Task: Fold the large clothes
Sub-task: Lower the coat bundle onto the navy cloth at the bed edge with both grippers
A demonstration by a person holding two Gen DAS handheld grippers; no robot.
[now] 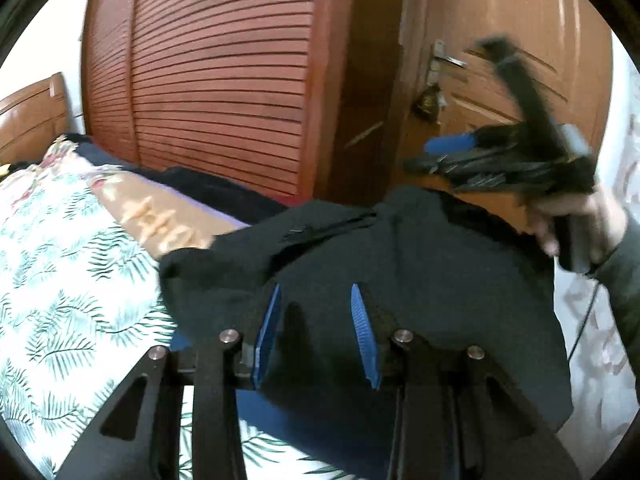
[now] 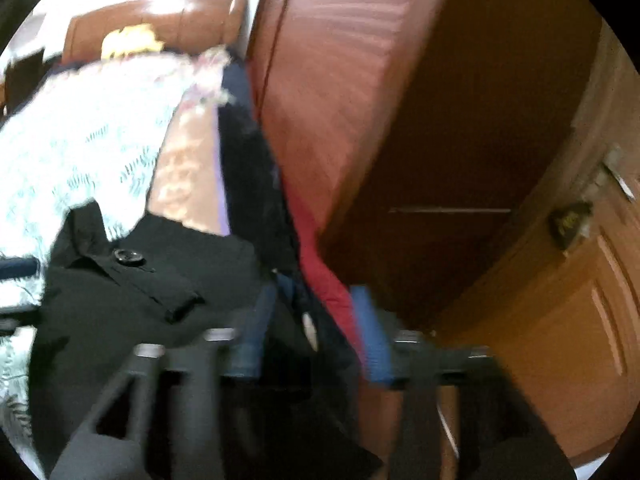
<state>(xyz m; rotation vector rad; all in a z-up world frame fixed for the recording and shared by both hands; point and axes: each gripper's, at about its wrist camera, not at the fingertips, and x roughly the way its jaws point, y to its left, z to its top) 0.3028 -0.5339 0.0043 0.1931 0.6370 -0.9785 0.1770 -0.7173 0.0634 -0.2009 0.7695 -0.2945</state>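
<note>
Black garment (image 1: 400, 280) lies beneath the spread left claw (image 1: 316, 312).

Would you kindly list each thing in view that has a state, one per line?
Left gripper: open, over the garment, not gripping it.
Right gripper: open, blurred with motion.
Black garment: crumpled on the bed, not folded flat.
Button: looks undone, on a flap.
Door: shut.
Wardrobe shutter: closed.
Bed: covered with a leaf-print quilt.
</note>
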